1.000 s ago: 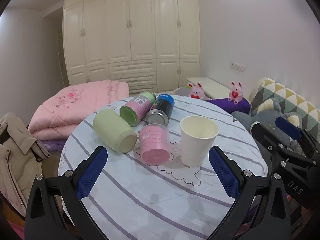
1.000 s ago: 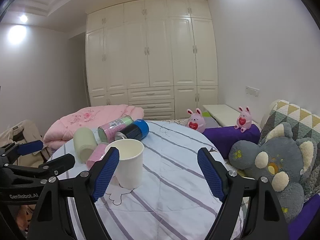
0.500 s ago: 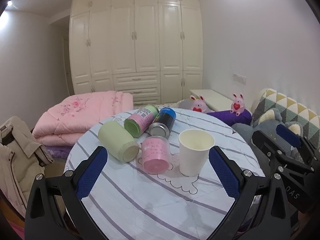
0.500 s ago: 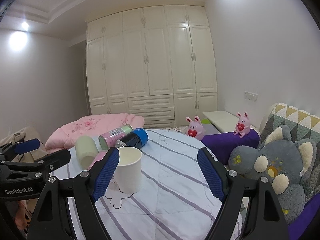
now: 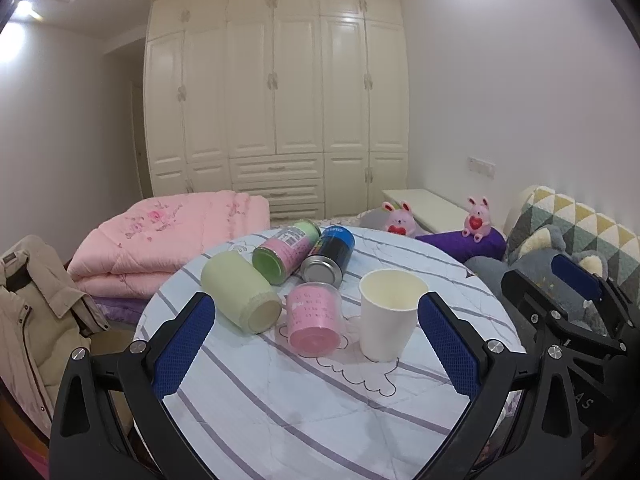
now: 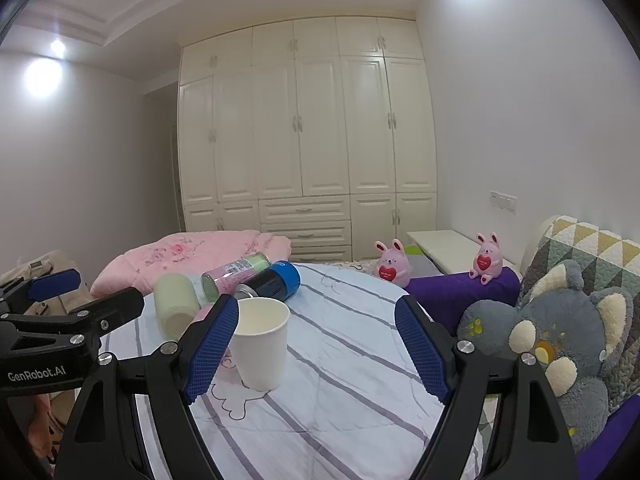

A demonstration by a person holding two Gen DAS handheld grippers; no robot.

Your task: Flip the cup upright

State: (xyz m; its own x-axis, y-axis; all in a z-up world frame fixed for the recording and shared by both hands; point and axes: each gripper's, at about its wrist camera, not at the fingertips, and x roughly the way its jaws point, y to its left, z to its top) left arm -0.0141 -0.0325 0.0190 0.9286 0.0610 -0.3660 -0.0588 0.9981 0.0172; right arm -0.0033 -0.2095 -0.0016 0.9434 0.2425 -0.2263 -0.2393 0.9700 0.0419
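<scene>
White paper cup [image 5: 390, 314] upright on the round table [image 5: 320, 400], mouth open to the ceiling, at about 1 o'clock from the table's middle in the left wrist view. Just beside it at 9 o'clock, pink cup [image 5: 315, 320] on its side, base toward the camera; whether touching the paper cup, impossible to tell. Farther toward 10 o'clock, pale green cup [image 5: 240, 294] also on its side. Behind these at 12 o'clock, green-and-pink can [image 5: 286, 256] and blue-topped dark can [image 5: 330, 254], both lying flat and side by side.

Left gripper [image 5: 316, 346] held wide apart, blue pads [image 5: 182, 346] empty, framing the pink cup and the paper cup without contact. Right gripper [image 6: 316, 354] likewise spread and empty, left pad overlapping the paper cup [image 6: 260, 342] in the right wrist view; contact not discernible.

Beyond the table at 10 o'clock, folded pink quilt [image 5: 168, 240]; at 2 o'clock, two pink bunny toys [image 5: 478, 218] near a purple cushion [image 5: 464, 242]. At 3 o'clock in the right wrist view, grey plush elephant [image 6: 560, 340]. White wardrobe [image 5: 276, 100] along the back wall.
</scene>
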